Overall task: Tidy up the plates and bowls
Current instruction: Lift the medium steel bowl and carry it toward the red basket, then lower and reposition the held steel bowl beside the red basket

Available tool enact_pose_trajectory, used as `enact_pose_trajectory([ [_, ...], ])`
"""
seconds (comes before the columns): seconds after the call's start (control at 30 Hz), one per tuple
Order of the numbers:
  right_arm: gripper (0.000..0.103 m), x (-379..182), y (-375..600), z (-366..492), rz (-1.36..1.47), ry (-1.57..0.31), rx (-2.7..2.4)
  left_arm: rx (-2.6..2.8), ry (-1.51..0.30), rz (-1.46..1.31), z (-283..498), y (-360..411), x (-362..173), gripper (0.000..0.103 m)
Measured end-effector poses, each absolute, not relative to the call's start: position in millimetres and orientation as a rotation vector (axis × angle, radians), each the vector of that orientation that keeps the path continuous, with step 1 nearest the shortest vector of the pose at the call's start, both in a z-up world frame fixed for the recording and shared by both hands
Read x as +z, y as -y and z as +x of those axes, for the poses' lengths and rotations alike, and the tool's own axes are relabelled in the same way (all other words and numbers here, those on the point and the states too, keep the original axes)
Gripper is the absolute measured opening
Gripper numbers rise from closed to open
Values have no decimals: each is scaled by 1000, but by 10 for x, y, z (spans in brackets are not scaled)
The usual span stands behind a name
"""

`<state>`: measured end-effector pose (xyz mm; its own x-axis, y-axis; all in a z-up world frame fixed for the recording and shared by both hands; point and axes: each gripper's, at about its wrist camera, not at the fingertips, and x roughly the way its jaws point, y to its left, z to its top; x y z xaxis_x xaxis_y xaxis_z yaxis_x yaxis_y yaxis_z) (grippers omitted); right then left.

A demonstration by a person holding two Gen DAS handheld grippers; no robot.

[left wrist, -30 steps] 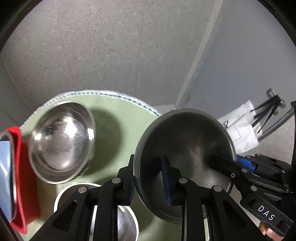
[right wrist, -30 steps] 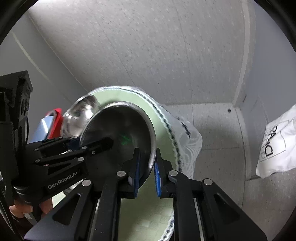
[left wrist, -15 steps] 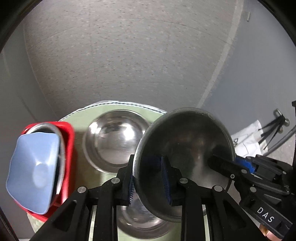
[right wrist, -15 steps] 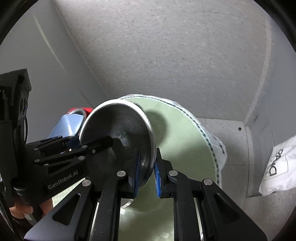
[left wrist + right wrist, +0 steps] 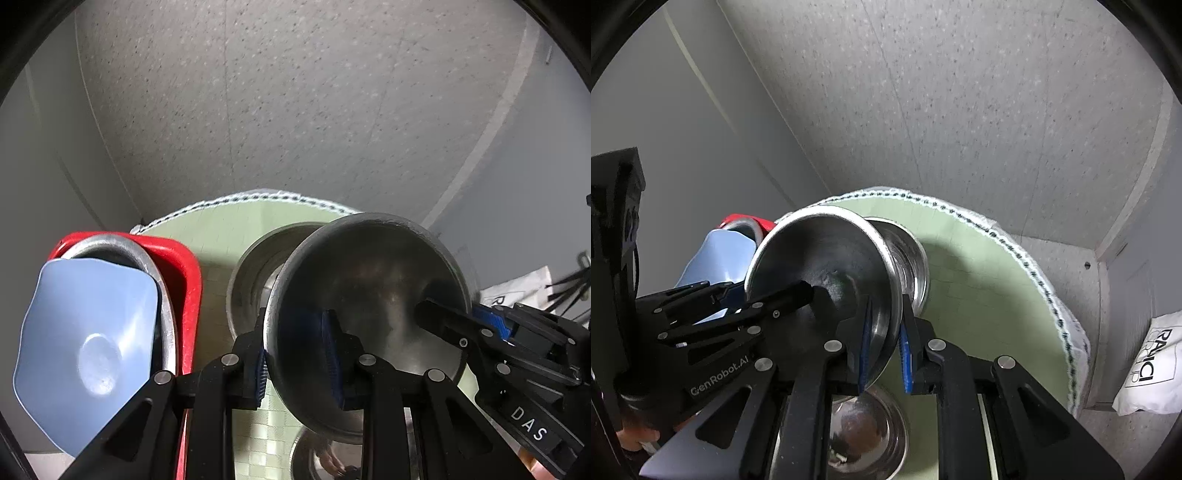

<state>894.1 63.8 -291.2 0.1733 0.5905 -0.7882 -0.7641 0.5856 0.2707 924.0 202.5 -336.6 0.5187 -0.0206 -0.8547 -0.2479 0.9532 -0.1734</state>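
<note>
A steel bowl (image 5: 369, 306) (image 5: 827, 266) hangs tilted above the round green table (image 5: 221, 229) (image 5: 979, 288), gripped on two sides. My left gripper (image 5: 297, 354) is shut on its left rim, one pad inside and one outside; in the right wrist view the left gripper (image 5: 783, 295) reaches into the bowl. My right gripper (image 5: 884, 350) is shut on the opposite rim, and the left wrist view shows the right gripper (image 5: 461, 325) at the right. A second steel bowl (image 5: 251, 280) (image 5: 916, 266) sits on the table just behind the held one. A third steel bowl (image 5: 321, 458) (image 5: 864, 428) lies below the fingers.
At the left a red tray (image 5: 188, 273) (image 5: 746, 219) holds a steel plate (image 5: 166, 295) with a pale blue dish (image 5: 85, 332) (image 5: 716, 258) leaning on it. Speckled floor and grey walls surround the table. A white bag (image 5: 1152, 365) lies on the floor at the right.
Both grippers carried the bowl across the table toward the red tray, which has come into view with the blue dish. The bowl on the table now sits right behind the held one.
</note>
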Motion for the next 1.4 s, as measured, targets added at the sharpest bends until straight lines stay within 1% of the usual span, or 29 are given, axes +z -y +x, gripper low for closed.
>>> enact_pose_trajectory([
  [0.2, 13, -2927, -552, 8787, -240, -1020, 994, 137, -1038, -313, 9112, -2107, -3332, 23],
  [0.43, 13, -2910, -271, 8612, -244, -1027, 996, 135, -1037, -280, 8821, -1675, -3180, 24],
  [0.6, 13, -3025, -105, 8509, -255, -1051, 976, 97, -1079, -284, 8533, -1477, -3330, 25],
  [0.77, 13, -3273, -65, 8456, -270, -1090, 952, 88, -1124, -291, 8452, -1401, -3544, 26],
  [0.83, 13, -3280, -69, 8436, -272, -1066, 952, 91, -1115, -287, 8443, -1382, -3549, 29],
  [0.93, 13, -3288, -86, 8426, -280, -1055, 941, 93, -1110, -289, 8435, -1382, -3533, 29],
  [0.97, 16, -3286, -81, 8415, -278, -1056, 942, 90, -1110, -289, 8444, -1383, -3540, 29],
  [1.03, 16, -3287, -71, 8390, -287, -1050, 937, 87, -1105, -297, 8419, -1396, -3539, 31],
  [1.07, 16, -3290, -68, 8375, -292, -1044, 935, 90, -1104, -299, 8434, -1415, -3546, 36],
  [1.1, 17, -3293, -71, 8361, -298, -1040, 928, 89, -1105, -302, 8436, -1418, -3540, 38],
  [1.3, 19, -3347, -42, 8362, -296, -1053, 913, 95, -1096, -299, 8400, -1390, -3518, 41],
  [1.37, 24, -3354, -30, 8368, -288, -1054, 911, 85, -1089, -300, 8372, -1382, -3480, 46],
  [1.4, 26, -3355, -23, 8369, -287, -1054, 907, 85, -1087, -296, 8360, -1374, -3461, 47],
])
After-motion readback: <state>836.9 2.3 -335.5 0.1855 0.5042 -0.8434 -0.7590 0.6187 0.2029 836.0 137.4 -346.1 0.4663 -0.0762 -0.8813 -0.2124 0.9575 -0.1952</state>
